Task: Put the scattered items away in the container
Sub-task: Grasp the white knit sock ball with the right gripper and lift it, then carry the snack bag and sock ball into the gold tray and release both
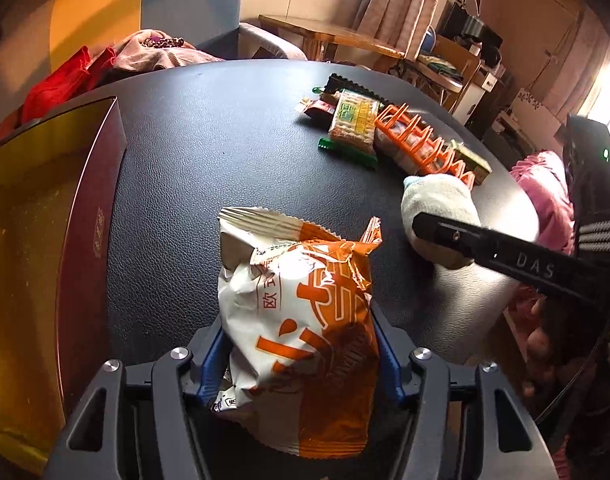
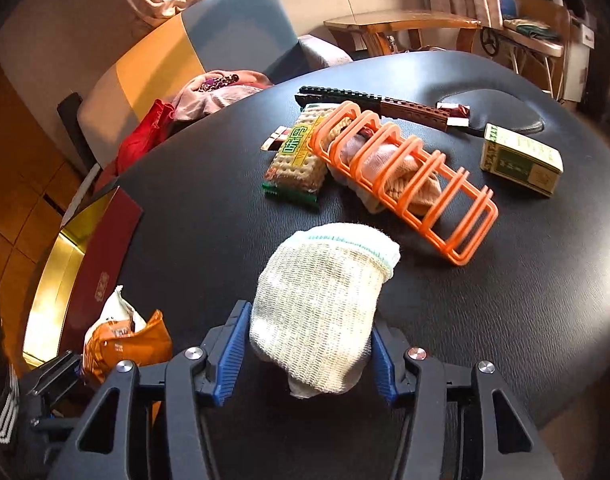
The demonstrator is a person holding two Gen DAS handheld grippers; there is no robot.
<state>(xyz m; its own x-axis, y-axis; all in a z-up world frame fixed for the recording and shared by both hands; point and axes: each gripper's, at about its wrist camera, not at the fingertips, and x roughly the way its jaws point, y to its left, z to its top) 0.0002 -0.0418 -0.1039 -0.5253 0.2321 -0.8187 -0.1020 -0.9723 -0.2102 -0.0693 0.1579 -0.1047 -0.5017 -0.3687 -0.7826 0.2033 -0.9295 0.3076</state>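
Orange and white, the snack bag [image 1: 301, 320] sits low in the middle of the left wrist view. My left gripper [image 1: 299, 356] has its blue jaws clamped on both sides of it. Big orange Chinese letters run across the bag, but I cannot read them well.

My right gripper [image 2: 307, 354] has its jaws pressed on a rolled cream sock [image 2: 321, 304] with a green stripe at its top edge. In the left view I can read "DAS" in pale letters on the black arm of my right gripper, at the right side.

At the left edge of the left view is the container, a dark red box [image 1: 85, 216] with a shiny gold inside. I see nothing lying in it. A small gold mark is on its red wall.

On the black table [image 2: 505, 300], near the top middle of the right view, an orange plastic rack [image 2: 405, 184] has another sock tucked inside it. Just left of it lies a cracker pack [image 2: 295, 158] with green and yellow writing. At the upper right sits a small green and cream box [image 2: 521, 162].
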